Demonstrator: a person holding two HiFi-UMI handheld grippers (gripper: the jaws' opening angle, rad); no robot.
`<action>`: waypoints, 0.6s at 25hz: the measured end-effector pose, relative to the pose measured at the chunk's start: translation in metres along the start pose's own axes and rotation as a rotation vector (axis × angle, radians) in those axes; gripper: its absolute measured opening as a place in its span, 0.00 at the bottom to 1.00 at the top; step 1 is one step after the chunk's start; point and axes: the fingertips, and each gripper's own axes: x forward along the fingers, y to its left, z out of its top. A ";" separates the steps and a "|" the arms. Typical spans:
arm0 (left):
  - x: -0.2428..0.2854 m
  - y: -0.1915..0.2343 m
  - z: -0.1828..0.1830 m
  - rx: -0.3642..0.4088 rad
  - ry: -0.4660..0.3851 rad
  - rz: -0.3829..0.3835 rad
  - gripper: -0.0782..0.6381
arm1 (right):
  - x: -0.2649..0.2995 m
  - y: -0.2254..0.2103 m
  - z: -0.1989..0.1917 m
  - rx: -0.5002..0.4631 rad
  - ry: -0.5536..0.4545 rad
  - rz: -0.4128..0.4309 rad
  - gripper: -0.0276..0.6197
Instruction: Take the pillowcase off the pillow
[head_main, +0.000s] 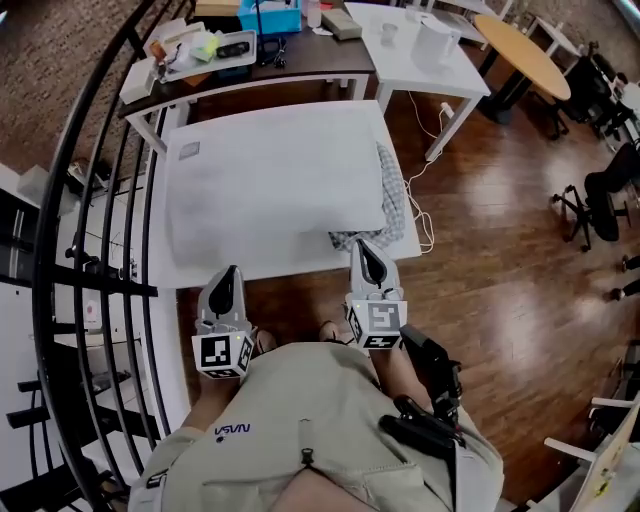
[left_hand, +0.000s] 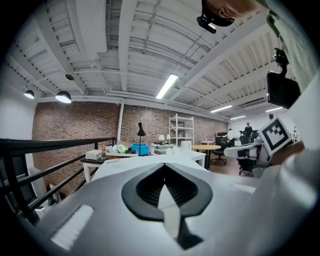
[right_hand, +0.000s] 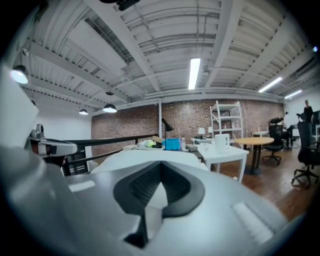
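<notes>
The left gripper (head_main: 232, 272) and right gripper (head_main: 366, 247) are both closed on nothing, just off the desk's (head_main: 290, 266) near edge. The white pillow (head_main: 270, 185) lies across the desk. The checked pillowcase (head_main: 393, 205) bunches along the right edge towards the near right corner, where a careless nudge could likely tip it onto the floor.

white tbl (head_main: 285, 268) | pillow (head_main: 275, 180) on top | checked pillowcase (head_main: 398, 205) rt edge
</notes>
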 end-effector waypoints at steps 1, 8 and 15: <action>-0.003 0.005 0.000 0.000 -0.003 -0.006 0.12 | -0.001 0.004 0.006 0.004 -0.007 -0.009 0.05; -0.010 0.031 -0.013 -0.005 -0.002 -0.070 0.12 | -0.004 0.039 -0.008 0.018 0.014 -0.062 0.04; -0.004 0.037 -0.011 -0.010 -0.019 -0.111 0.12 | -0.007 0.053 -0.006 -0.002 0.009 -0.073 0.04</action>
